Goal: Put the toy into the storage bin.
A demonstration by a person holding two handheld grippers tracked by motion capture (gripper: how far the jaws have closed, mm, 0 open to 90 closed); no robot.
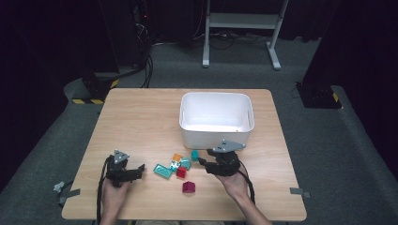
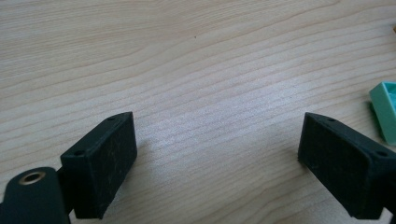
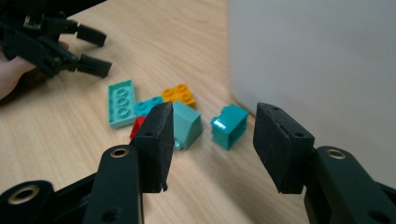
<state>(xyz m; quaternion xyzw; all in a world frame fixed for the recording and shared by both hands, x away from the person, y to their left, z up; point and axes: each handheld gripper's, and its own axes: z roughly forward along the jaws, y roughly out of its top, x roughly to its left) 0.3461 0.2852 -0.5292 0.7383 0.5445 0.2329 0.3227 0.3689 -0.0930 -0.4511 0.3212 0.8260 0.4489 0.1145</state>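
Several toy bricks lie in a loose cluster at the middle of the wooden table (image 1: 136, 117). They include a flat teal plate (image 1: 163, 170) (image 3: 121, 102), an orange brick (image 1: 177, 157) (image 3: 179, 94), a teal sloped brick (image 1: 185, 163) (image 3: 187, 123), a small teal brick (image 1: 194, 155) (image 3: 229, 125), a red brick (image 1: 180, 173) and a dark red one (image 1: 188, 187). My right gripper (image 1: 204, 164) (image 3: 214, 108) is open and low beside the cluster, with the small teal brick just ahead of its jaws and nothing between them. My left gripper (image 1: 139, 171) (image 2: 217, 121) rests open and wide over bare wood, left of the flat plate (image 2: 385, 109).
A white bin (image 1: 217, 119) (image 3: 317, 70) stands just behind the bricks, close to my right gripper's right jaw. My left gripper (image 3: 88, 51) also appears far off in the right gripper view. Bare wood spreads across the table's left half and front edge.
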